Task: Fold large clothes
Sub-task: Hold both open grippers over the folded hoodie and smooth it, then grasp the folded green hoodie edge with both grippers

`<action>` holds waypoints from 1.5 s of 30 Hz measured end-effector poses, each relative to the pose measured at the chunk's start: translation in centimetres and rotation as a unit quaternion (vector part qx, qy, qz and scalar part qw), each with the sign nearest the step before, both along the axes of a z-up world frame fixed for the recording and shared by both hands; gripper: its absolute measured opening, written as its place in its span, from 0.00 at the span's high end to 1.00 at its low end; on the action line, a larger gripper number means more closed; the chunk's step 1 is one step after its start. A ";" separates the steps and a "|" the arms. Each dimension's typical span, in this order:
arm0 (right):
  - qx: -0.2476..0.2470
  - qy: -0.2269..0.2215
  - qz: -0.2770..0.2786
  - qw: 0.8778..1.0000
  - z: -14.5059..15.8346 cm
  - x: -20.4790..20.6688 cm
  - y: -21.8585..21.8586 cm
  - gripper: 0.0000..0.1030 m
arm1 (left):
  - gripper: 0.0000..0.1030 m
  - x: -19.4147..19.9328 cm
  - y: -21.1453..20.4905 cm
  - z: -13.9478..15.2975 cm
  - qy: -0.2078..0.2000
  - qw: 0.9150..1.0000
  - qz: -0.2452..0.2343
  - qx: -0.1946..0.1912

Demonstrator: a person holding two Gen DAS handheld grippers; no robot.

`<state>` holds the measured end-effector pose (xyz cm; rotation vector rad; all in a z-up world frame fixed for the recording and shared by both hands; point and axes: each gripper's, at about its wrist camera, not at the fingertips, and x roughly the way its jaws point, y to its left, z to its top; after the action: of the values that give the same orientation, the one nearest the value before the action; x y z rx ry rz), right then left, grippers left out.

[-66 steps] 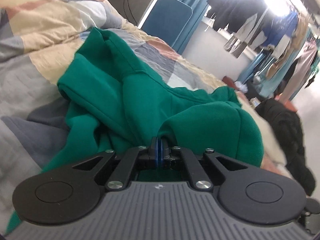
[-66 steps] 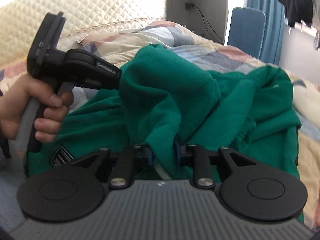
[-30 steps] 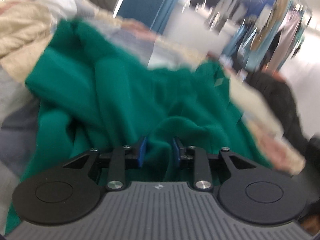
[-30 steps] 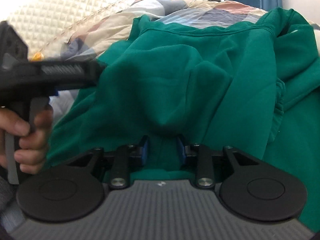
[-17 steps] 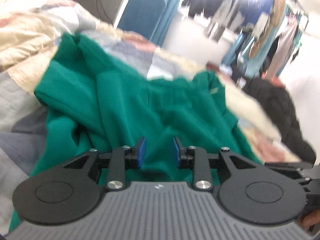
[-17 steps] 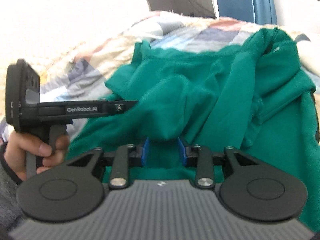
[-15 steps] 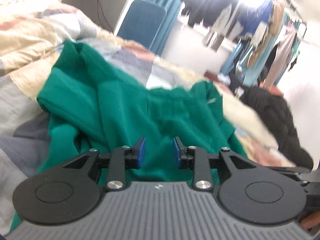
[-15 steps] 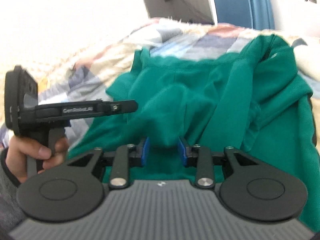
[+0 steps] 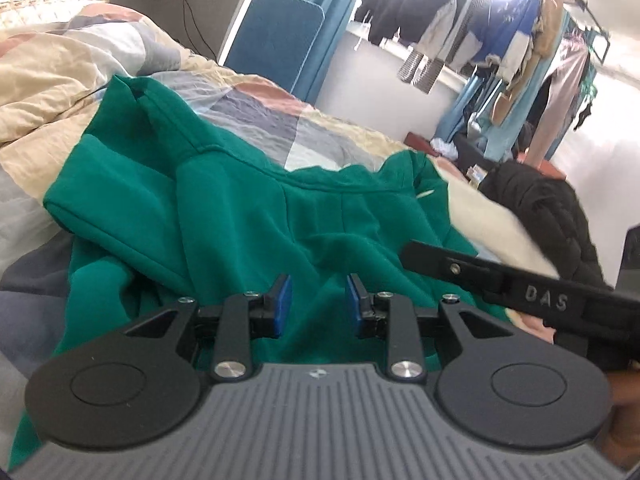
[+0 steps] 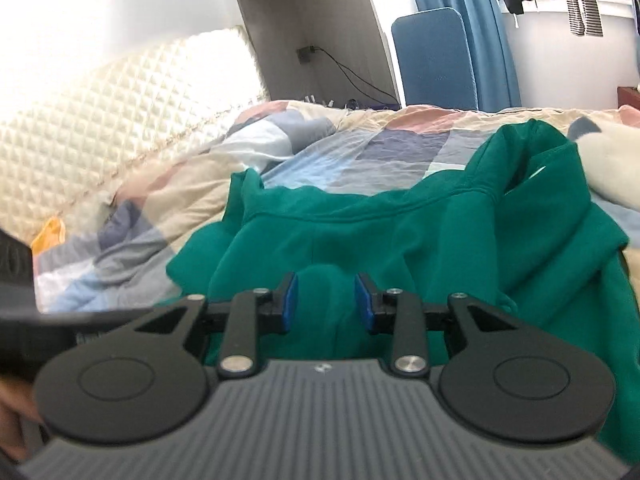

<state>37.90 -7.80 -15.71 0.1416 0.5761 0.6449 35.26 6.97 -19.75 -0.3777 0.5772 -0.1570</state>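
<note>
Green fleece, a large sweatshirt [image 9: 248, 216], is spread in loose folds across a patchwork quilt [image 9: 60, 92] on the bed, and everything else is placed here by that garment. To its left in the right wrist view, a quilted cream headboard [image 10: 100, 120] is seen beyond the quilt, with a small yellow item [image 10: 50, 234] lying on the bedding near the garment's left edge. At the garment's near edge, the left gripper [image 9: 318, 300] is seen with its blue pads [image 9: 283, 298] parted a narrow way; green cloth lies in the gap, but no pad is seen pressing on it. The right gripper [image 10: 326, 300] is likewise held over the sweatshirt's near part, jaws narrowly apart, with a raised hump of green cloth between them and not clamped. To the garment's right in the left wrist view, a black jacket [image 9: 540, 216] is heaped, and hanging clothes [image 9: 500, 28] are seen beyond it.
</note>
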 end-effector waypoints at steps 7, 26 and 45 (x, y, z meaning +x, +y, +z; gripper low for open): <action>-0.068 0.031 0.006 0.997 -3.3 1.3 1.1 0.70 | 0.68 2.8 -0.6 -2.6 0.047 0.999 -0.011 0.010; -0.115 0.024 0.016 0.993 -1.6 -4.7 0.2 0.67 | 0.68 -2.7 -1.9 -0.4 0.054 0.998 -0.011 0.032; -0.133 0.052 0.027 0.989 -0.1 -7.4 -2.3 0.68 | 0.68 -5.7 -0.7 0.6 0.071 0.996 0.024 0.044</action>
<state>30.54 -10.12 -15.76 -0.0922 0.7625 0.6086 29.61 6.23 -19.20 -0.3178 0.7128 -0.0573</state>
